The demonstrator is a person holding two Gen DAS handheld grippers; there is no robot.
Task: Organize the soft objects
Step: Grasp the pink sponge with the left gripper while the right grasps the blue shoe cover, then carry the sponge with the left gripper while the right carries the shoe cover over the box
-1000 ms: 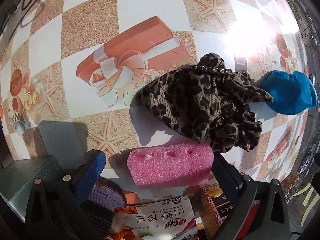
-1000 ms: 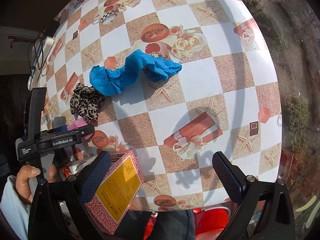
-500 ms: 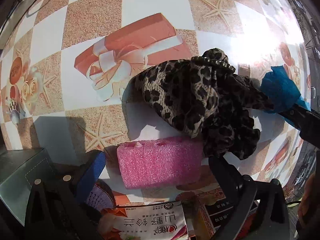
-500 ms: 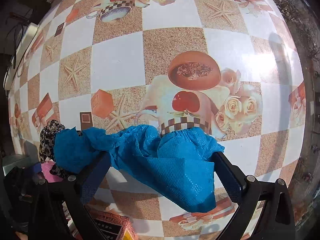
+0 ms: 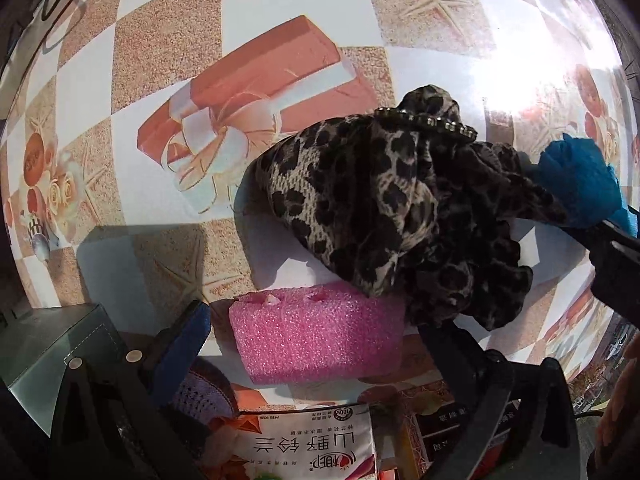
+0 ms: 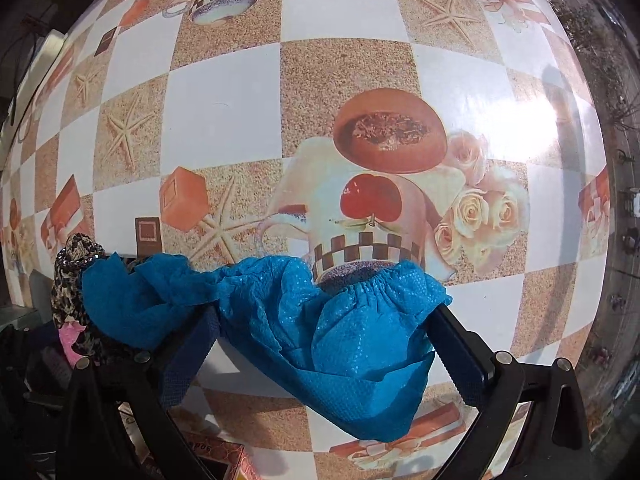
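The tablecloth (image 6: pixel 224 112) is a checkerboard of plain white squares and sandy tan squares bearing pale starfish, overprinted with orange-red gift boxes tied in cream ribbon, cream roses and a checker-banded cup. The shoe cover (image 6: pixel 344 344) at lower centre of the right wrist view is bright blue with a fine dotted texture. The scarf (image 5: pixel 392 216) at centre right of the left wrist view is leopard print, black spots on tan and grey. Below it, the sponge (image 5: pixel 316 336) is glittery hot pink. The packet (image 5: pixel 308 448) at the bottom edge is white with dark lettering.
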